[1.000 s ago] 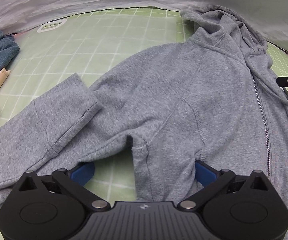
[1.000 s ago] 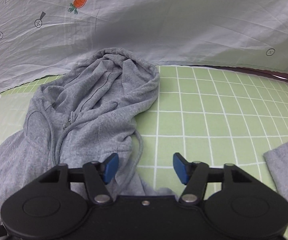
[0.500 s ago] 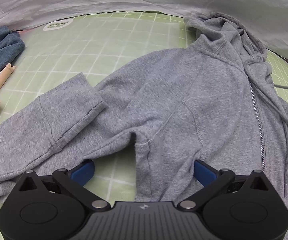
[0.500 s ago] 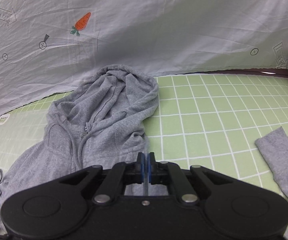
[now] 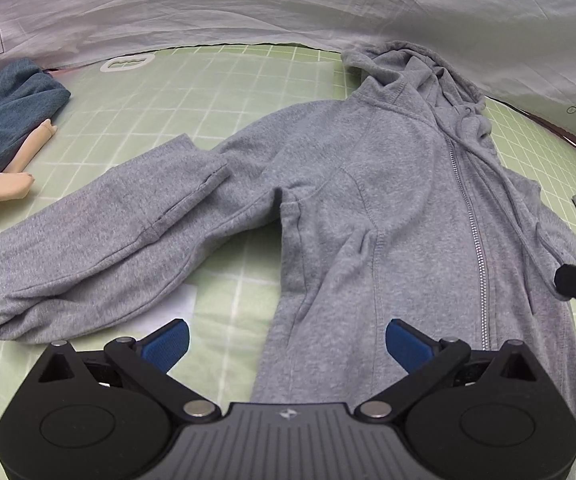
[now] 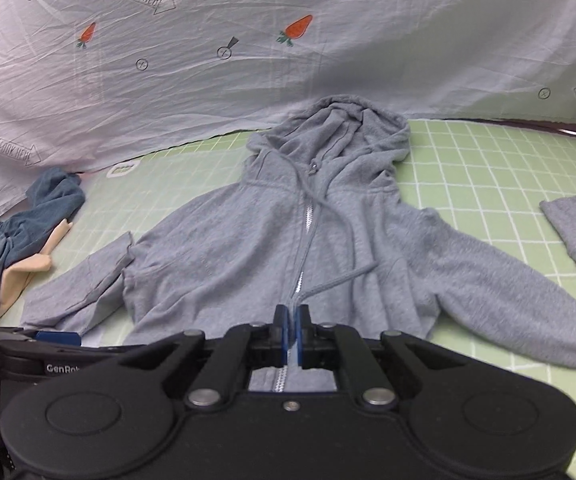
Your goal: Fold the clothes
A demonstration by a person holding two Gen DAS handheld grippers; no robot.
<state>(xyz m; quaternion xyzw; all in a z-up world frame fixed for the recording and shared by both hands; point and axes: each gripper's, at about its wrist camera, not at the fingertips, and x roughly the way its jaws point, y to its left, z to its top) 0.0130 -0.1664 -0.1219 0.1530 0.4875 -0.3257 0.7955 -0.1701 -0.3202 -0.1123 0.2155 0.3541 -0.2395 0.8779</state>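
Staged recording set, not a lived-in home: bench covered by green grid mat (image 5: 247,80), backed by hung white sheet (image 6: 207,92) printed with carrots.

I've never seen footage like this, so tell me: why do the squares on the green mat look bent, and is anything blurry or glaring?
Left wrist view: the fisheye lens bows the green gridded mat toward dark rounded corners; the grey zip-up hooded sweatshirt is sharp under soft, even light, with no glare. Right wrist view: same curving, strongest at the edges; the grey sweatshirt shows only faint shadows in its folds.
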